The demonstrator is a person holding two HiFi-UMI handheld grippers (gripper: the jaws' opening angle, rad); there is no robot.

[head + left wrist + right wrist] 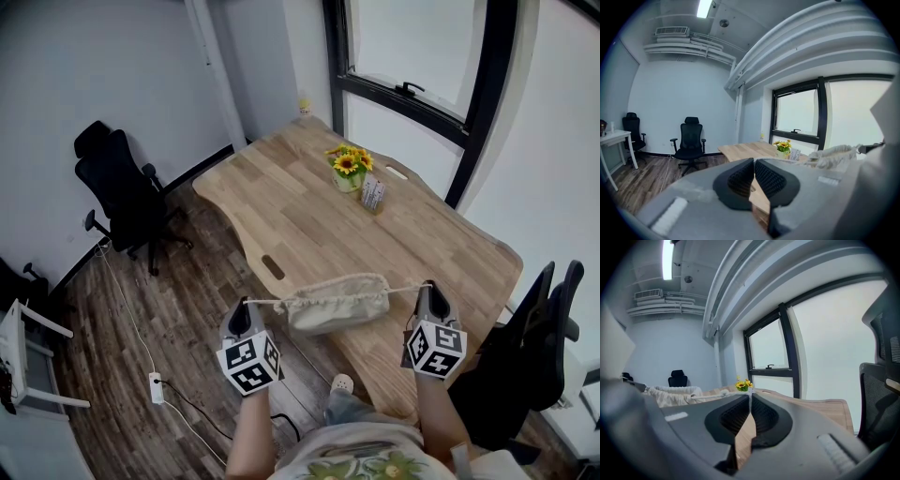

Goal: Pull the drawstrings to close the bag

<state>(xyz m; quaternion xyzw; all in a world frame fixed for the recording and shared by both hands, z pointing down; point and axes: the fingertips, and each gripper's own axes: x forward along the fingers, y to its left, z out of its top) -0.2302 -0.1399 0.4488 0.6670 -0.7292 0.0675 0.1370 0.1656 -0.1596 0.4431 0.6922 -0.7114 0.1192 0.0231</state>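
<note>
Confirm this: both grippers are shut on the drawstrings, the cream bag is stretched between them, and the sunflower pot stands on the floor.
Not quite: the head view shows the sunflower pot on the table, not the floor. The left gripper and right gripper are shut on the drawstrings, cream bag stretched between them.

The bag (337,302) sits over the table's (309,216) near edge, between the left gripper (244,305) and the right gripper (427,289). The left cord (267,303) and right cord (405,288) run from its ends into their tips. Farther back on the table stand flowers (349,167), with a jar (373,195) just beside them. A chair (122,192) stands left of the table, and the window (412,56) is behind it.
</note>
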